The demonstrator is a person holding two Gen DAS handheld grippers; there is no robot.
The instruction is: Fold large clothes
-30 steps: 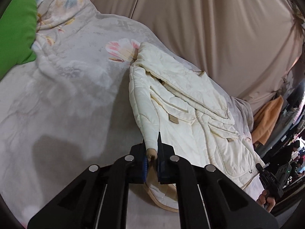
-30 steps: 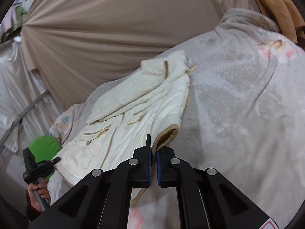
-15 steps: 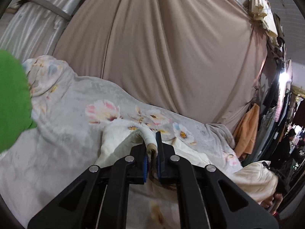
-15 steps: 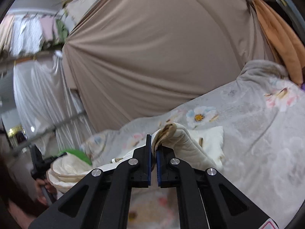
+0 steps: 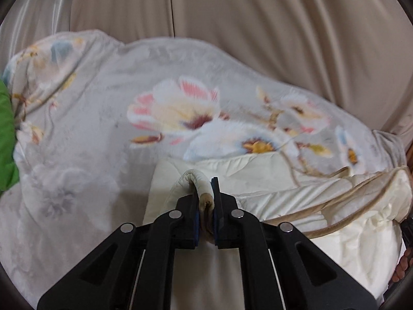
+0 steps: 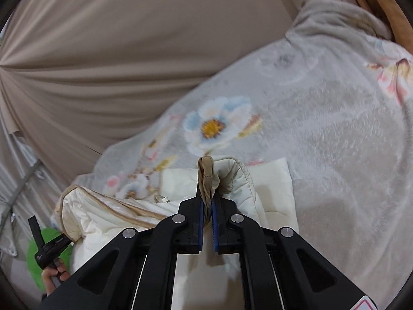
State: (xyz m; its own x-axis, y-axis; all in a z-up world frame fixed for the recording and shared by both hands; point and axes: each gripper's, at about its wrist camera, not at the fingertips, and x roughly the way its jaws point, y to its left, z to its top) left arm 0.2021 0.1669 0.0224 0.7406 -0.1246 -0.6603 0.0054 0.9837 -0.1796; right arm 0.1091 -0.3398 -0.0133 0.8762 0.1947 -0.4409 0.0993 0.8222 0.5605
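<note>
A cream quilted jacket [image 5: 296,180] with tan trim lies across a grey floral blanket [image 5: 90,118] on a bed. My left gripper [image 5: 206,204] is shut on a folded cream edge of the jacket with tan binding, held just above the garment's left end. My right gripper [image 6: 206,201] is shut on a tan-trimmed corner of the jacket [image 6: 108,217], which bunches up above the fingers. The jacket's body sags between the two grippers over the blanket [image 6: 322,134]. The left gripper and the hand holding it show at the lower left of the right wrist view [image 6: 49,248].
A beige curtain [image 5: 258,20] hangs behind the bed and fills the upper part of the right wrist view [image 6: 129,38]. A green cushion [image 5: 6,142] sits at the bed's left end. An orange-brown cloth [image 6: 374,0] hangs at the right end.
Both grippers lifted the jacket's near edge off the blanket and carried it forward over the garment, then lowered. The jacket now lies doubled over itself. Both grips held throughout.
</note>
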